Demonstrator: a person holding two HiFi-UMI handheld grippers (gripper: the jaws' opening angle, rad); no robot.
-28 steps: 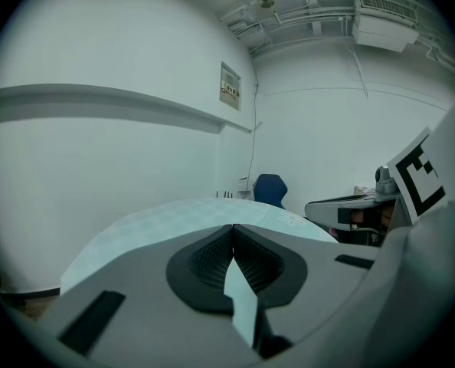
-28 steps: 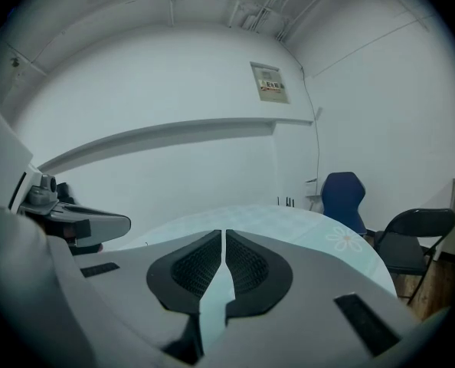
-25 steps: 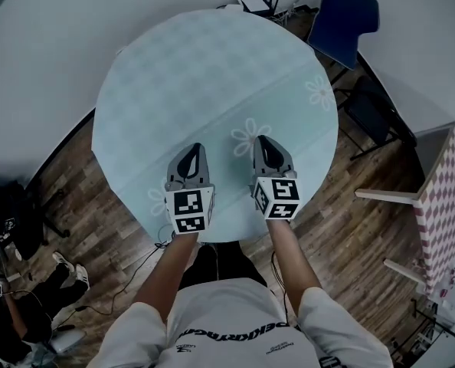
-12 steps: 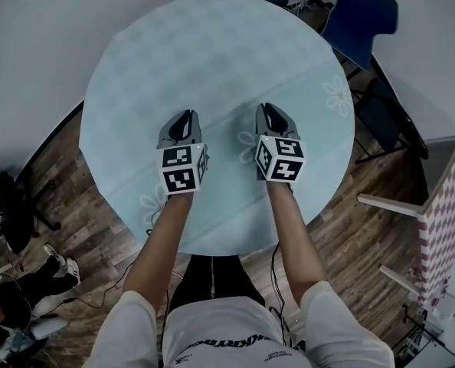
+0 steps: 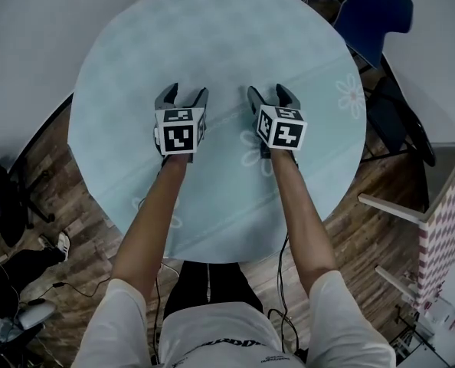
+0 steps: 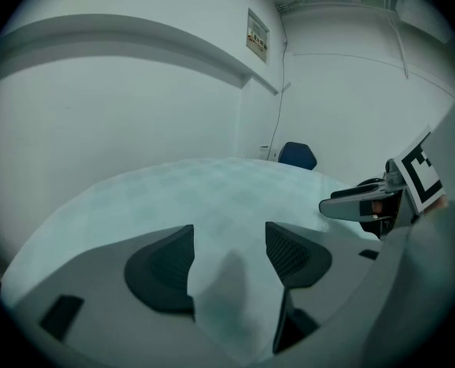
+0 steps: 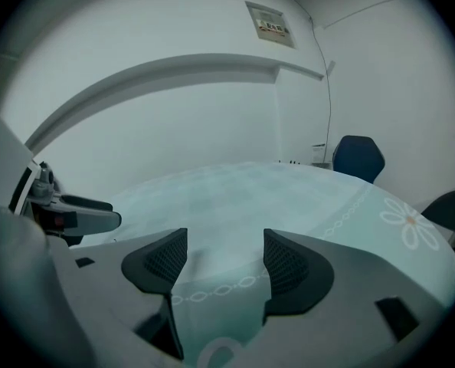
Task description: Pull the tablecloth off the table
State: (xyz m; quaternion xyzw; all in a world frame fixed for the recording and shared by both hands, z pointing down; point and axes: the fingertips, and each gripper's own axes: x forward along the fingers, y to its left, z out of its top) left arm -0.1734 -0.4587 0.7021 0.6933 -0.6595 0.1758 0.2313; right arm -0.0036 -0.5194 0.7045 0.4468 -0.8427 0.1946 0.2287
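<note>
A pale blue tablecloth (image 5: 212, 37) with white flower prints covers the round table, and it looks flat. Both grippers hover low over its middle, side by side. The jaws of my left gripper (image 5: 184, 92) are opening and stand wide apart. Only cloth (image 6: 197, 190) shows under and past them in the left gripper view, and the pads do not press on it. The jaws of my right gripper (image 5: 267, 90) are opening too, over a chain-pattern band of the cloth (image 7: 235, 190). Nothing is gripped by either one.
A blue chair (image 5: 373, 14) stands at the table's far right, with a dark chair (image 5: 396, 121) beside it. A pink-checked piece of furniture (image 5: 446, 213) is at the right edge. Cables and shoes lie on the wooden floor (image 5: 82, 205) at the left.
Both grippers have moved away from me, from the near edge to the table's middle. Their jaws were shut before and now stand open.
</note>
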